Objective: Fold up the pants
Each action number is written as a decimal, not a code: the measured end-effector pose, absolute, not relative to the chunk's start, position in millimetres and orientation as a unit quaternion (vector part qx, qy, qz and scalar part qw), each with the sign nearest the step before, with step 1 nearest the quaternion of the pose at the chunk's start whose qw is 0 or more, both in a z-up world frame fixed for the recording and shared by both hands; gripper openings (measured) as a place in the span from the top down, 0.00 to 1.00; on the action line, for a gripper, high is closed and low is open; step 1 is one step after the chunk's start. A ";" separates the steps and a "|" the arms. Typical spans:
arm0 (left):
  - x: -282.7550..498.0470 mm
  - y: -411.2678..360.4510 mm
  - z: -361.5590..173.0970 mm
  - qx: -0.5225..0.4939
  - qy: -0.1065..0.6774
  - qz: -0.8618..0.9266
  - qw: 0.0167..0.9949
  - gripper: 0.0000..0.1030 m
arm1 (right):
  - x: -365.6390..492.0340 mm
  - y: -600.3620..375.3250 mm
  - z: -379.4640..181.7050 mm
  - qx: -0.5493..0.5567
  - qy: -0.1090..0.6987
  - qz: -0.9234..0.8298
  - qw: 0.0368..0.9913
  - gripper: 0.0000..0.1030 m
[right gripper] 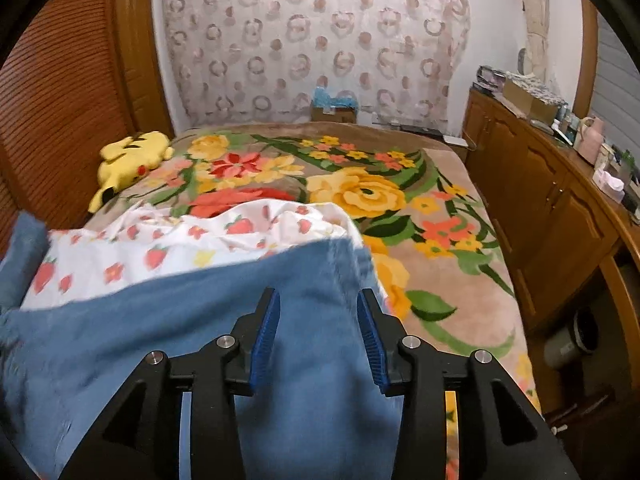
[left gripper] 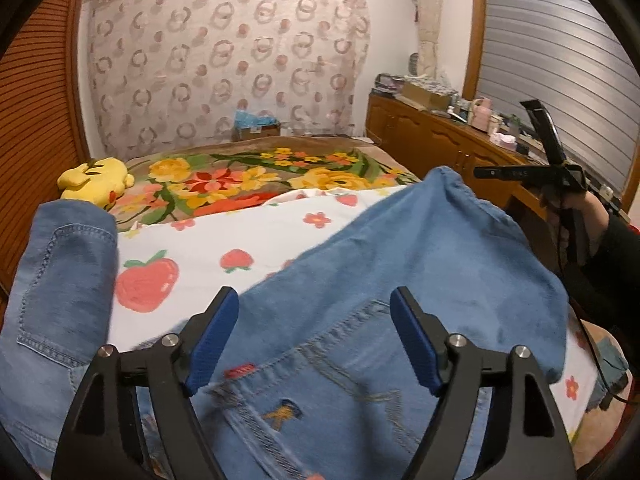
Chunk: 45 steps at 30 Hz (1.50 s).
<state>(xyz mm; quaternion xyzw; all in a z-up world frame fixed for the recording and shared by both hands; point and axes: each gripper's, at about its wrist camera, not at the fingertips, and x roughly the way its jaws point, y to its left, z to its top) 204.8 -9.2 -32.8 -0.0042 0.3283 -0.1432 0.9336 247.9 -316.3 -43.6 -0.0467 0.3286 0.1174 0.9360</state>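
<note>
Denim pants (left gripper: 400, 264) cover a strawberry-print sheet (left gripper: 224, 240) on the bed; both tongs spread, pinching nothing.

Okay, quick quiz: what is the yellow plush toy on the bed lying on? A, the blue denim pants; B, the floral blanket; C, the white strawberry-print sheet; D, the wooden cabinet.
B: the yellow plush toy lies on the floral blanket, apart from the sheet and pants.
</note>
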 end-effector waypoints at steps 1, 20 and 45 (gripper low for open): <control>202.4 -13.5 -32.7 -0.003 0.330 -0.149 0.932 0.24 | 239.1 -318.1 -44.1 -0.045 0.330 0.122 0.935 0.59; 177.4 -43.7 -35.6 0.011 0.340 -0.147 0.929 0.24 | 188.4 -380.9 -77.6 0.013 0.376 0.071 0.924 0.59; 158.6 -31.6 -35.0 0.004 0.325 -0.131 0.936 0.24 | 179.5 -380.5 -56.9 0.078 0.354 0.111 0.925 0.96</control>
